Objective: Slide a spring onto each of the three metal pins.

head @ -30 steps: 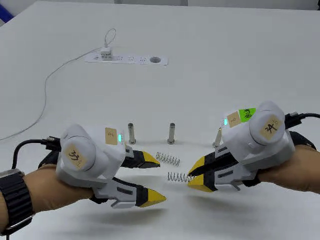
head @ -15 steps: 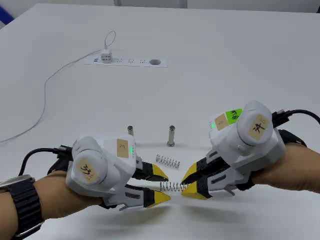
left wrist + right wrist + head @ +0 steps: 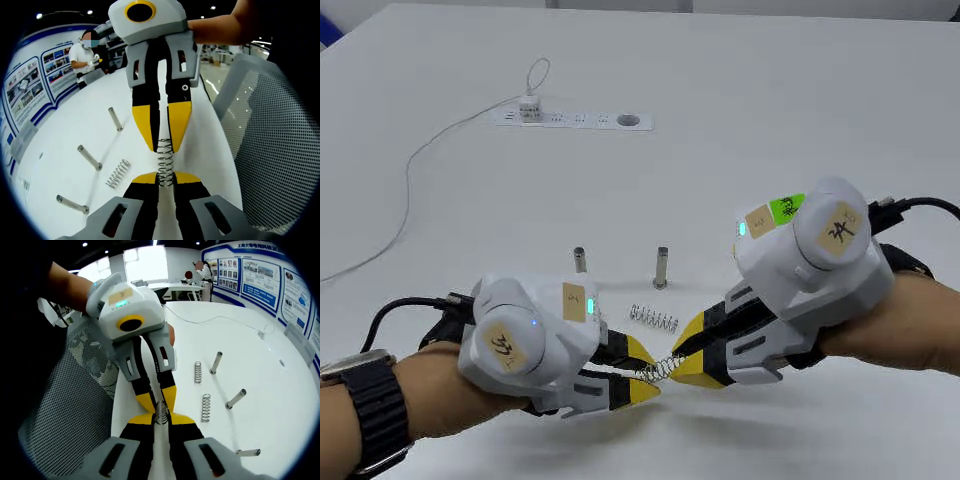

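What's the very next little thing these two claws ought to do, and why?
Probably open the right gripper a little. It and the left gripper are clamped on opposite ends of one spring, so neither end is free to go over a pin. The pins in view look bare, and another spring lies loose nearby.

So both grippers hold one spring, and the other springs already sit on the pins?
No: the other springs lie on the table beside bare pins, as the right gripper view shows. The left gripper and right gripper do hold one spring.
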The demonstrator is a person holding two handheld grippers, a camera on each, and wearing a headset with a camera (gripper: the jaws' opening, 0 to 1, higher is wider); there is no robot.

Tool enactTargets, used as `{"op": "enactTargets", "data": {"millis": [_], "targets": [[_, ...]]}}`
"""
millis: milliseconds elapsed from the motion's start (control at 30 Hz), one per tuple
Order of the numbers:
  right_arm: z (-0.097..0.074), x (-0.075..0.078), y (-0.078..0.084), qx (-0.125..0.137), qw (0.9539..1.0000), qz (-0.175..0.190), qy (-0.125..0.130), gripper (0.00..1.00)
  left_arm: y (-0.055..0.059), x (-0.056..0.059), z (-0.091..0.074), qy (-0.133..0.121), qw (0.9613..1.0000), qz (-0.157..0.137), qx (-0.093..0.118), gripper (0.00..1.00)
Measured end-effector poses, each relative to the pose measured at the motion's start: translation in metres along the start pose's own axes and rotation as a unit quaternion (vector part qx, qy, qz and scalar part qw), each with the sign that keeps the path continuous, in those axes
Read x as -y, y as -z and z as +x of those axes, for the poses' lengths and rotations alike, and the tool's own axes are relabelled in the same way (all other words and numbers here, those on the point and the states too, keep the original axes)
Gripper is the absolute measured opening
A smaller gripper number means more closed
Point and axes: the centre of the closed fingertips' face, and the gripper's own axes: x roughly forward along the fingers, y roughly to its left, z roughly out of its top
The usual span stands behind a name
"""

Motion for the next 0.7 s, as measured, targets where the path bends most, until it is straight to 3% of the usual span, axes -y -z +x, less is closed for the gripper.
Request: {"op": "enactTargets", "data": {"millis": [267,500,700], "targets": [[0.002,0.0,-0.01,0.0,0.9999,-0.011,0.003,0.12,0.0,-0.004,-0.001,-0.002,1.0,-0.003,0.004,0.11],[0.007,0.002,-0.002,-0.021,0.9997,-0.011,0.005,0.17,0.002,-0.004,0.0,-0.002,1.0,-0.008,0.0,0.11],[0.01,0.001,0.001,-0.03,0.9993,-0.019,0.004,0.16,-0.002,-0.001,0.001,0.004,0.9996,-0.029,0.001,0.11]]}}
